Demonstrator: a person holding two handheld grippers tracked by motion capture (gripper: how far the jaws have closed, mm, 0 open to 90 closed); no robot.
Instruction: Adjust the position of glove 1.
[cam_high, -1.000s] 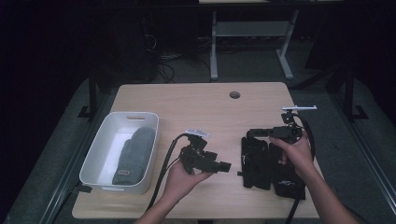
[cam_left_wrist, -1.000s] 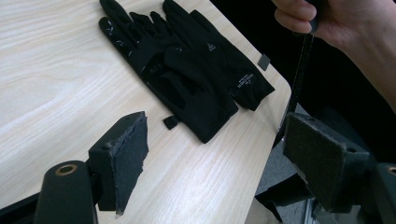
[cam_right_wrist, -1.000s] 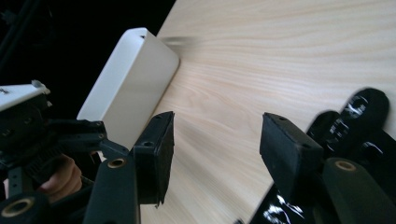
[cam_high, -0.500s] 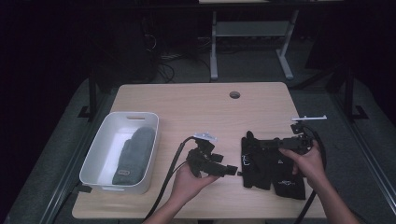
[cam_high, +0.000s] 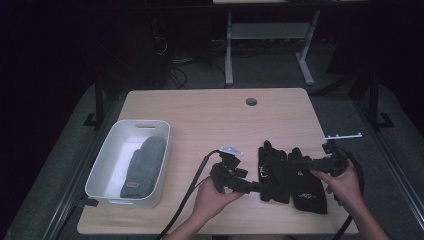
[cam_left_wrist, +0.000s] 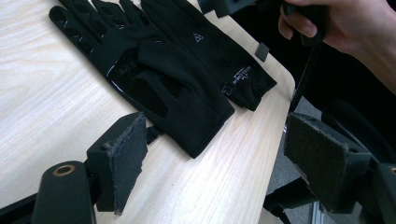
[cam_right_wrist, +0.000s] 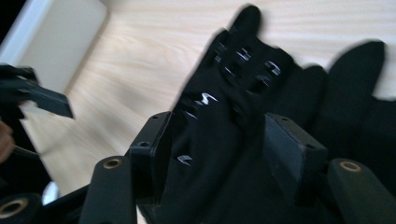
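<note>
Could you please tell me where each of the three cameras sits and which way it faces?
High view: above the person's side, facing forward and down on the table, white bin, black gloves; both hands and forearms show.
Left gripper view: on the left gripper, looking over open jaws at the glove cuffs; the other hand shows.
Right gripper view: on the right gripper, jaws around glove fingers.
All share the gloves.

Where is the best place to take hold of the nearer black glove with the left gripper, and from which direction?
Probably the cuff edge of the nearer black glove: it lies flat and points toward the open left gripper. Come in low from the table's near side, one jaw sliding under the hem.
</note>
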